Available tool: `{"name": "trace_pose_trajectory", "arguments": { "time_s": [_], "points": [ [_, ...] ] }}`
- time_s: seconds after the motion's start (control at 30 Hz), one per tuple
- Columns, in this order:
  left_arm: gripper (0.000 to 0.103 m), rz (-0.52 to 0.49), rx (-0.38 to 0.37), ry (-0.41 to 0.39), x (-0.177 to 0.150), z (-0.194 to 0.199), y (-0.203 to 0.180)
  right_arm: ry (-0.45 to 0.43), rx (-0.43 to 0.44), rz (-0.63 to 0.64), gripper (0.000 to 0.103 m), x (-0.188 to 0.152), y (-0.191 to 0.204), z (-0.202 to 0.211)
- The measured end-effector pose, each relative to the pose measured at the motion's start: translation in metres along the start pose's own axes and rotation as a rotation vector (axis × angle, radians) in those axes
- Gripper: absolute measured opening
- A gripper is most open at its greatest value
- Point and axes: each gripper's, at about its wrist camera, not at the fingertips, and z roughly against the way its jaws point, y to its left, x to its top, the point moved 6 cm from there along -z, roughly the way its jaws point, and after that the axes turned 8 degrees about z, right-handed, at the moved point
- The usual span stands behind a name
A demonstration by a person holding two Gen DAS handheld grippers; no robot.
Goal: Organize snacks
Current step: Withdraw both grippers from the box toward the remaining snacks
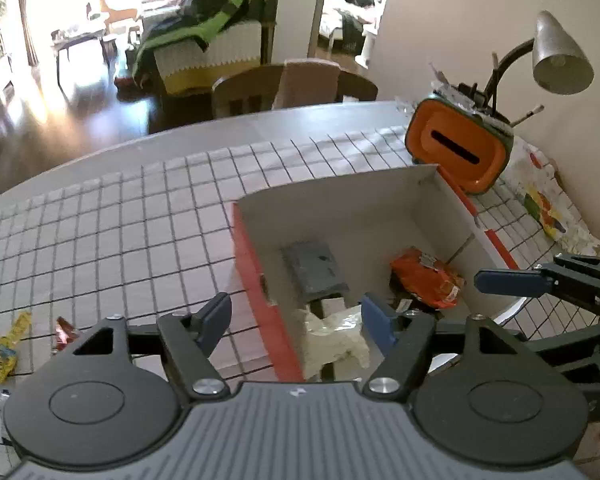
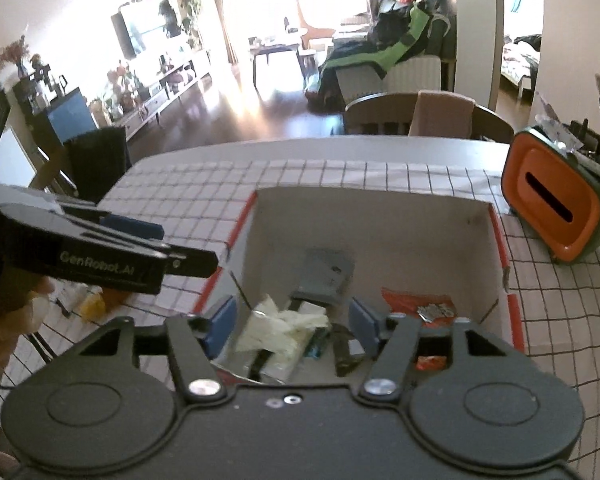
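A: Where the checked cloth covered the table, what stood on it?

B: A white box with red outer walls, open at the top, both grippers hovering over its near edge. Inside lay a grey packet, an orange packet and a pale crumpled wrapper.

A: The tongs?

B: The left gripper was spread, nothing between its pads. The right gripper was likewise spread and empty, above the wrapper.

A: What remained outside?

B: A yellow snack and a small red snack lay on the cloth, left of the box and of the left gripper. The yellow one's long axis ran away from the camera. The left hand was probably nearer.

A: Obstacles?

B: Only the box's left wall lay between. An orange-faced caddy and a lamp stood well apart, beyond the far right corner.
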Motion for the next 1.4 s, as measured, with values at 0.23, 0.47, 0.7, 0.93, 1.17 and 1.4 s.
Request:
{"name": "trace_pose_trajectory", "arguments": {
  "time_s": [0.23, 0.47, 0.7, 0.93, 1.17, 1.4],
  "points": [
    [0.078, 0.004, -0.009, -0.025, -0.017, 0.024, 0.031, -0.033, 0.014, -0.034, 0.078, 0.004, 0.023, -0.002],
    [0.081, 0.016, -0.002, -0.044, -0.038, 0.045, 0.073, -0.052, 0.048, -0.053, 0.09, 0.006, 0.054, -0.014],
    [0.085, 0.061, 0.035, -0.071, -0.056, 0.063, 0.127, -0.069, 0.078, -0.04, 0.101, 0.009, 0.087, -0.033],
    [0.085, 0.094, 0.076, -0.056, -0.073, 0.075, 0.188, -0.043, 0.086, -0.017, 0.102, 0.011, 0.107, -0.054],
    [0.085, 0.098, 0.071, -0.017, -0.098, 0.07, 0.226, 0.012, 0.103, 0.005, 0.102, 0.011, 0.127, -0.085],
    [0.085, 0.077, 0.075, 0.009, -0.115, 0.046, 0.241, 0.083, 0.123, -0.013, 0.102, 0.013, 0.152, -0.115]
  ]
}}
